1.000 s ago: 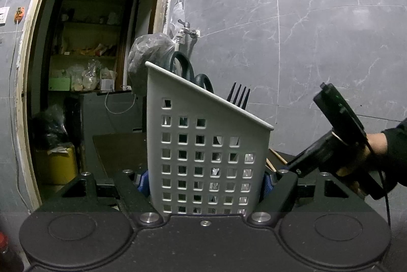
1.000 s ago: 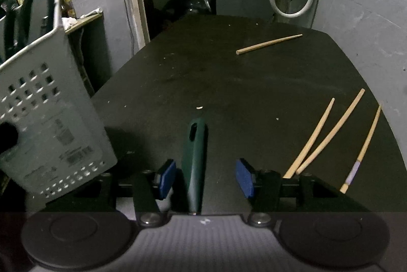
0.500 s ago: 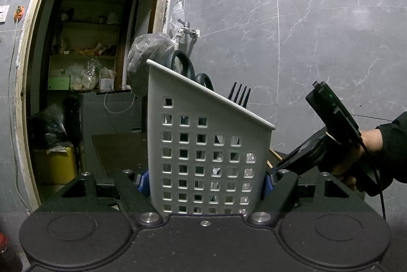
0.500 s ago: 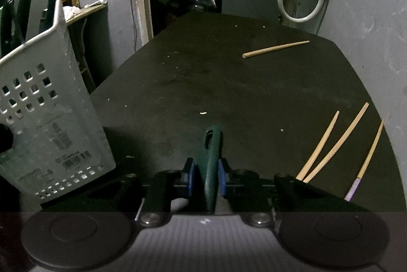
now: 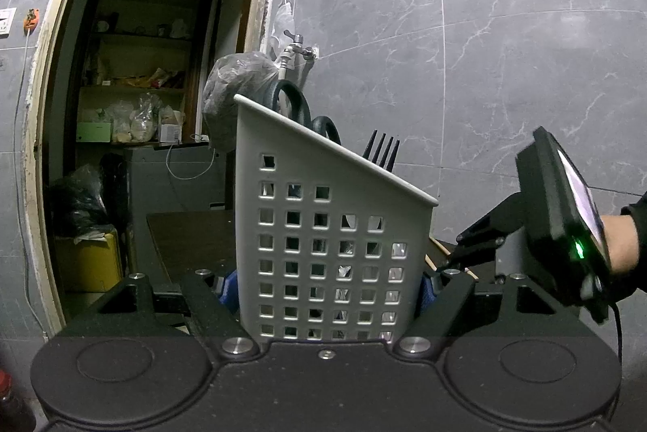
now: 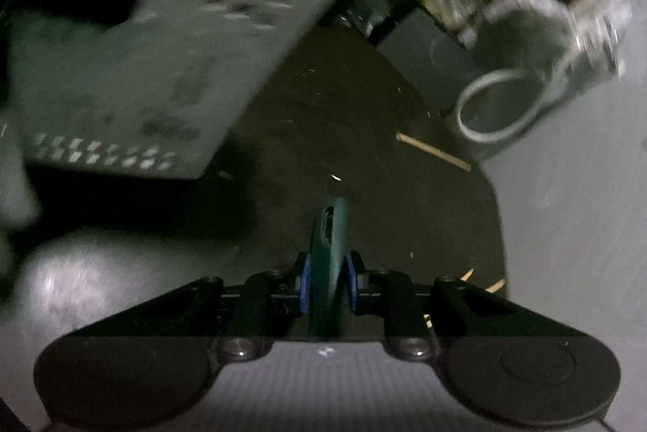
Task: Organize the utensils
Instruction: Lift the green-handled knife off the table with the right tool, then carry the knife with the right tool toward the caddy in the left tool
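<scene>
At the lower middle of the right wrist view, the right gripper (image 6: 328, 280) pinches a dark green utensil handle (image 6: 329, 250) between its blue pads, the jaws having just closed on it. It looks rigid, light and smooth, so it may pivot; a hold nearer mid-length would steady it. The left gripper (image 5: 327, 280) clamps the white perforated caddy (image 5: 331, 230) at centre frame, a stiff, light, tippable holder.

Black two-finger grippers (image 5: 325, 284), blue-padded fingers (image 6: 304, 284), silver screws, black sleeve (image 5: 639, 205).
</scene>
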Available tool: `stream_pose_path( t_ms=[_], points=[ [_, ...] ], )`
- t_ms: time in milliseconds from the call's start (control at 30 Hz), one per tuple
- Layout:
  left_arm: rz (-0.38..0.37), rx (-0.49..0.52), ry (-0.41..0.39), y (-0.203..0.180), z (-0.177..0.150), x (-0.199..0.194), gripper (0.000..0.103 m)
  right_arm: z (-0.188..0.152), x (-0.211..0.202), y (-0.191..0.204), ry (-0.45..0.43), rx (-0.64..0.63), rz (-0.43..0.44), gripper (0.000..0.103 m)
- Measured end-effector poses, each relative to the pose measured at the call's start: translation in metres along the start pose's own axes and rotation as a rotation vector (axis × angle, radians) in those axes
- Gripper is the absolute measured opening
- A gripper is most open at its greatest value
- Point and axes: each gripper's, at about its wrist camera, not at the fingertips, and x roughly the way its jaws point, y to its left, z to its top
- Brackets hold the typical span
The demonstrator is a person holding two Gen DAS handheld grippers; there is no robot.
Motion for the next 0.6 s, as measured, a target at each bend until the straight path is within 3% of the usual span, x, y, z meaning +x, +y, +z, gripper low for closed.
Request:
stream_pose_path(
  t_ms=[200,400,600],
  points=[
    [0.0,0.001,-0.001,0.0,0.0,0.0,0.078,0.0,-0.001,0.007,0.003,-0.016,-0.005,0.02],
    [0.0,0.0,0.0,0.0,0.0,0.0,0.078,-0.005,-0.001,0.022,0.004,-0.104,-0.077,0.02],
    [0.0,0.0,-0.001,0.0,0.0,0.0,0.078,-0.006,-0.005,0.022,0.002,-0.081,-0.053,0.02]
  ],
)
